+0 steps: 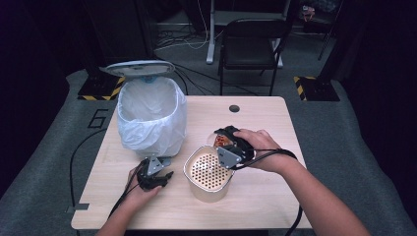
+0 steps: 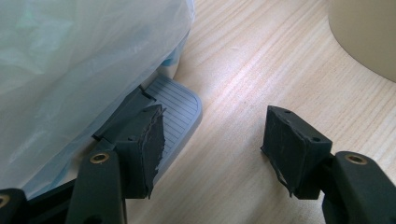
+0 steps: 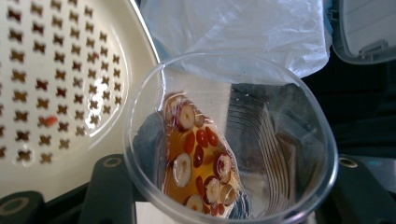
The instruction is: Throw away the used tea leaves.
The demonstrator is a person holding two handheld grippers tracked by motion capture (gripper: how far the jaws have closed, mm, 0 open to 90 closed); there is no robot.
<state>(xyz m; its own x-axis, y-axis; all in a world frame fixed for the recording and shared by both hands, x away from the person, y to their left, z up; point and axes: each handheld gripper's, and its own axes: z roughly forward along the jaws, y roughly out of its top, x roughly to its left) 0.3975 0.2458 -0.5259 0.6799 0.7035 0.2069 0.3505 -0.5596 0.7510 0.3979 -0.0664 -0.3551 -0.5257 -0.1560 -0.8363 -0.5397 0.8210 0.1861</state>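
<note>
Clear plastic cup [image 3: 233,140] is pinched between the jaws of the right hand-held gripper [image 1: 231,147], tilted, with amber liquid and sliced red and white pieces pooled at its lower side. It is held just above the worktop [image 1: 265,191], between the cream perforated strainer bowl [image 1: 209,172] and the white-lined pedal bin [image 1: 150,115], whose lid [image 1: 140,68] is raised. A small orange scrap [image 3: 48,120] is seen on the strainer holes. The left hand-held gripper [image 2: 212,140] is spread wide, holding nothing, set low on the worktop with one jaw over the grey ribbed pedal [image 2: 180,105] at the bin's foot, the other over bare wood.
</note>
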